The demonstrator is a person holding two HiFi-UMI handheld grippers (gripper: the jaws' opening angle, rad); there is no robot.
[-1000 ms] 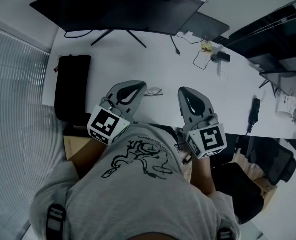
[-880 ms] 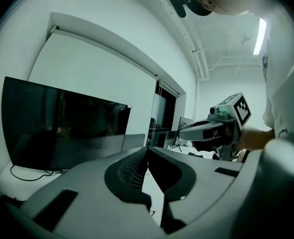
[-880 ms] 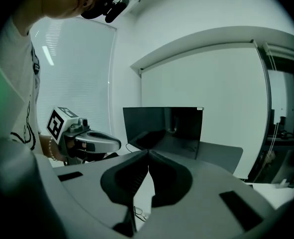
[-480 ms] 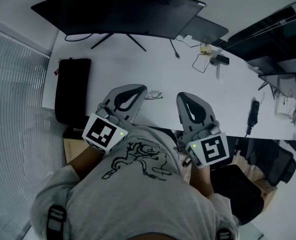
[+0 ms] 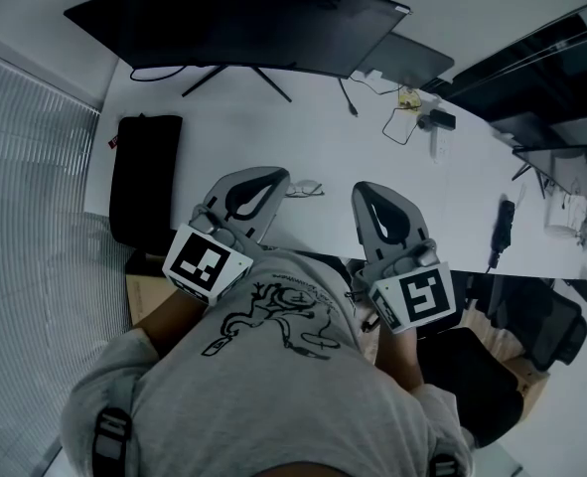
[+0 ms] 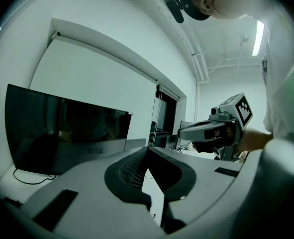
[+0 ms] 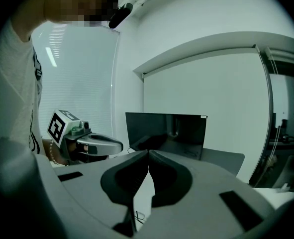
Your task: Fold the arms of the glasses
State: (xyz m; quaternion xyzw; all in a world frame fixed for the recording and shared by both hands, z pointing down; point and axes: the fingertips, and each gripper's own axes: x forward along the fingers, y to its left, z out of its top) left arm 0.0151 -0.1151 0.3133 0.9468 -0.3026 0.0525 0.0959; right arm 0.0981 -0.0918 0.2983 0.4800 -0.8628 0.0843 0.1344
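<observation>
The left claw [image 5: 269, 176] and right claw [image 5: 366, 189] are both clenched on nothing over the white worktop [image 5: 273, 117], where the glasses [image 5: 305, 188] lie between their tips, long axis crosswise, nearer the left claw.
</observation>
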